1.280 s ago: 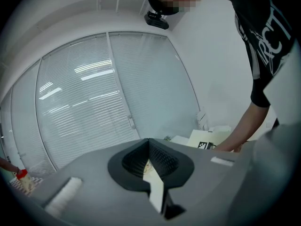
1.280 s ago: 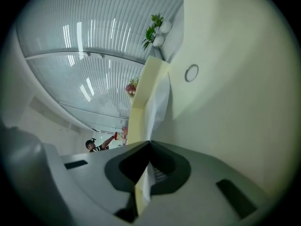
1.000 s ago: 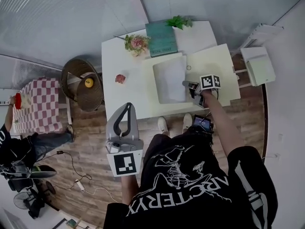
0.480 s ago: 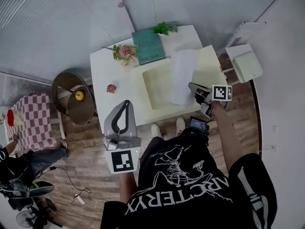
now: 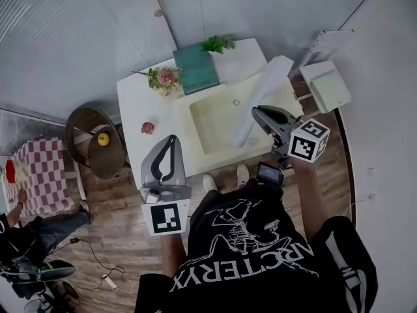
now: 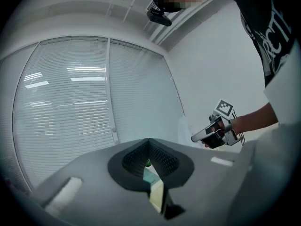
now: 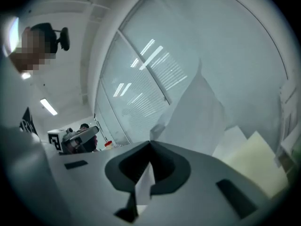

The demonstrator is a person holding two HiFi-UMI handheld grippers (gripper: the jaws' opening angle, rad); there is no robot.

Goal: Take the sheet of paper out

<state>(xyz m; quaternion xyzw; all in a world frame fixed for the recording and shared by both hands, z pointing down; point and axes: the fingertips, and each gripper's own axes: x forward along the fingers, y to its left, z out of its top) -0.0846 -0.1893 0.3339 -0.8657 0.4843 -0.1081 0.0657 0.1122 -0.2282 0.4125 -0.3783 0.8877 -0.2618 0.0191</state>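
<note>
The white table (image 5: 133, 106) is the biggest thing here. A wide yellow folder (image 5: 212, 126) lies open on its right half. The square dip in the middle of the folder looks bare, so I think the main part of the job is done.

The sheet of paper (image 5: 270, 80) is up in the air above the right side of the folder. It is bent and floppy. Its top leans far and to the right, and its low end hangs toward the near edge of the folder. I cannot tell if that low end touches anything.

The right gripper (image 5: 256, 112) has the sheet. Its two jaws are pressed tight together with a thin edge of paper pinched between them. It points almost level.

The left gripper (image 5: 171, 139) is near the person, well apart from the table. Its jaws are closed tip to tip and hold nothing.

To do this step well, I think the pinch must not get loose, because only a small bit of the edge is caught and the sheet could slip out. The hand should move slowly, so the floppy end does not flap or fold. It should carry the sheet away from the teal book (image 5: 198, 70) and the flowers (image 5: 163, 78) on the far side, so nothing gets knocked.
</note>
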